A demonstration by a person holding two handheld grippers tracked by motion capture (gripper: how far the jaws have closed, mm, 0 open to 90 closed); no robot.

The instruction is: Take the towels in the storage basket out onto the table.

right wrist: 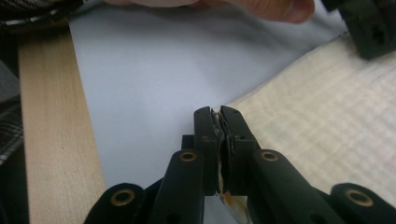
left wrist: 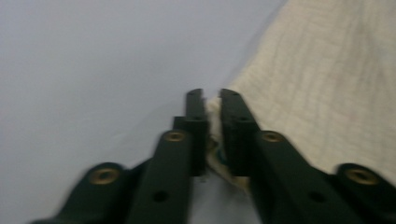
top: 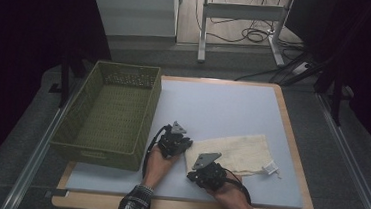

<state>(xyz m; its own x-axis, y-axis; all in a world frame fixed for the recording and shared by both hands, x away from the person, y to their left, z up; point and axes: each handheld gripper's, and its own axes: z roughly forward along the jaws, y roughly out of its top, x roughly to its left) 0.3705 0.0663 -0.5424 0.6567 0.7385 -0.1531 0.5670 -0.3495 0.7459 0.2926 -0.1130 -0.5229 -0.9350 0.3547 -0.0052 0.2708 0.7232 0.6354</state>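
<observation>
At the left of the high view we see a green woven basket (top: 107, 113) sitting on the pale blue table mat (top: 223, 107). Just right of it, low in the frame, our left gripper (top: 184, 143) has its jaws pinched tight on the left edge of the cream cloth (top: 240, 154). Lower and to the right, our right gripper (top: 193, 174) clamps the cloth's near left corner. The cloth lies flat, lower centre-right of the frame.
</observation>
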